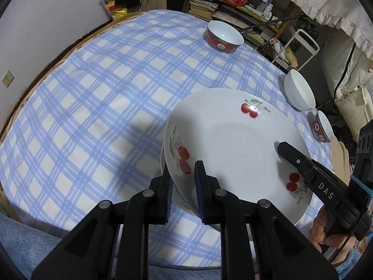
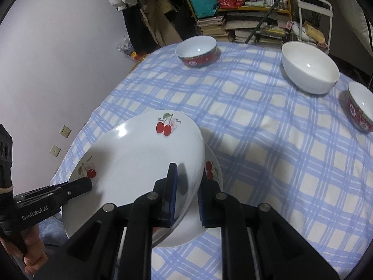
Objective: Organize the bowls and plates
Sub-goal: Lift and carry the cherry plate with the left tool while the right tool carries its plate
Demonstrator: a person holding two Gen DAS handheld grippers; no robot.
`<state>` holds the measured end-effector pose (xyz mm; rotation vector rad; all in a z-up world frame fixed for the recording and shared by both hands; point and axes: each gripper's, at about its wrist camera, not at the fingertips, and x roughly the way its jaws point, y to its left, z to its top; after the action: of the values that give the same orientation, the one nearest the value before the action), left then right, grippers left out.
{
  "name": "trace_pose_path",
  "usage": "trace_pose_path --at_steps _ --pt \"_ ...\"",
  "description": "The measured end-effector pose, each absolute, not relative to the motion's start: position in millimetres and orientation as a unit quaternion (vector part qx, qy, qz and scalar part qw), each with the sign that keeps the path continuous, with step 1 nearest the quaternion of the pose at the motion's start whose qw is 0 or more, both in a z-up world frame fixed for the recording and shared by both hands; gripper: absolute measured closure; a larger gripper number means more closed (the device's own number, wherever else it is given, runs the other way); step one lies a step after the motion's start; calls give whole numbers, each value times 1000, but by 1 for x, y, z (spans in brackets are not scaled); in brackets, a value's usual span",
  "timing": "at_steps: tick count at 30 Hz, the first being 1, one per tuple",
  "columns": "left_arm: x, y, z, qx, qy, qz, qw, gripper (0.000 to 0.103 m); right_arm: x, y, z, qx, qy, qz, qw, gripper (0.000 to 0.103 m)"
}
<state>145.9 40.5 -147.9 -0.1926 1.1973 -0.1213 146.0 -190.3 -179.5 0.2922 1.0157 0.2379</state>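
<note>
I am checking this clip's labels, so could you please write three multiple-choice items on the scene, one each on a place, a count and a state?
1. Where does the second cherry-print plate lie?
A. Under the upper white cherry-print plate
B. Inside the plain white bowl
C. On the shelf

2. How many bowls stand on the blue-checked tablecloth?
A. One
B. Three
C. Five

3. How is the upper plate held?
A. Flat and untouched
B. Tilted, jaws of both grippers over its rim
C. Upside down

Answers:
1 A: its rim shows just beneath the upper plate's edge.
2 B: two red-patterned bowls and the plain white one.
3 B: the left gripper and right gripper straddle opposite rim edges, and the plate slopes.
</note>
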Motion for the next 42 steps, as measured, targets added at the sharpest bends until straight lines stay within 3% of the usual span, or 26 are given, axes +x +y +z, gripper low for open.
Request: trace_pose_path --at_steps 18,25,42 --pt "153 35 -192 -71 596 -29 800 83 152 -186 -217 135 525 108 833 85" --pt "155 24 -209 -10 613 -13 790 89 150 -187 -226 109 529 94 836 91" --pt "157 36 -201 -58 601 9 797 88 143 -184 -221 86 505 81 855 91"
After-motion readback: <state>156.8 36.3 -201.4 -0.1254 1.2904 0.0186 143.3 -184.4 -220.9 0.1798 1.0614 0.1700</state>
